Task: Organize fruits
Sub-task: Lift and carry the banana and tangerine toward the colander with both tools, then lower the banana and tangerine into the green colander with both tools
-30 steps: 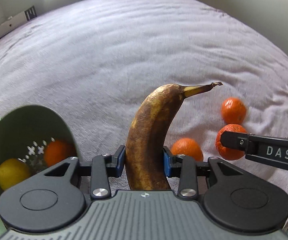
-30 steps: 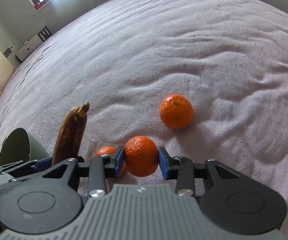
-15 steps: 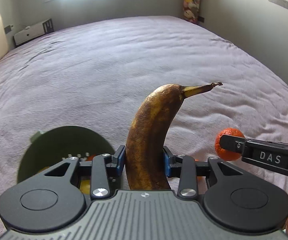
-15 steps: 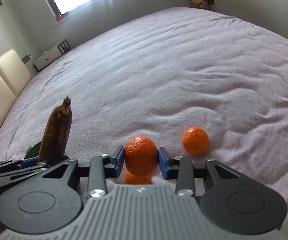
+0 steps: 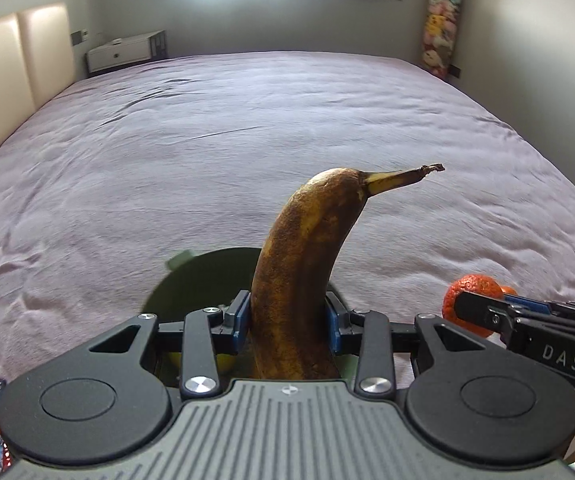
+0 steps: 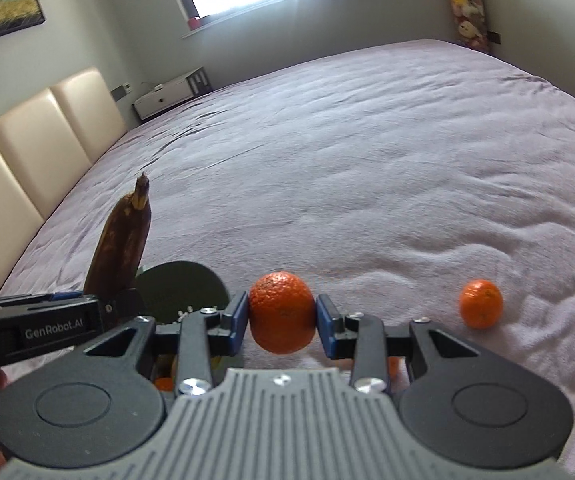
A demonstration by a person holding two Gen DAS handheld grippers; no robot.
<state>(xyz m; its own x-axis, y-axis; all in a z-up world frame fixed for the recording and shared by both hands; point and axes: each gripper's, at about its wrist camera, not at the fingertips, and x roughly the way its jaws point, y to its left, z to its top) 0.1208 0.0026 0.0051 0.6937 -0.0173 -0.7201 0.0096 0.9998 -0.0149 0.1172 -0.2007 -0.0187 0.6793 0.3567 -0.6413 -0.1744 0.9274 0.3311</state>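
Note:
My left gripper [image 5: 287, 328] is shut on a brown overripe banana [image 5: 303, 280], held upright above a green colander bowl [image 5: 191, 284] on the bed. A yellow fruit [image 5: 223, 362] shows inside the bowl. My right gripper [image 6: 281, 320] is shut on an orange [image 6: 281, 312], lifted above the bed, just right of the bowl [image 6: 179, 286]. The banana [image 6: 123, 248] and left gripper [image 6: 99, 304] show at the left of the right wrist view. The held orange [image 5: 469, 290] shows at the right of the left wrist view. Another orange [image 6: 480, 309] lies on the bed to the right.
The bed has a wrinkled lilac cover [image 5: 247, 140]. A cream headboard [image 6: 39, 148] runs along the left. A small white cabinet [image 5: 127, 54] stands by the far wall under the window. A third orange [image 6: 393, 366] peeks from under my right gripper.
Both grippers have risen and tilted up with their fruit. The left one has moved over the bowl, which now sits right under the banana.

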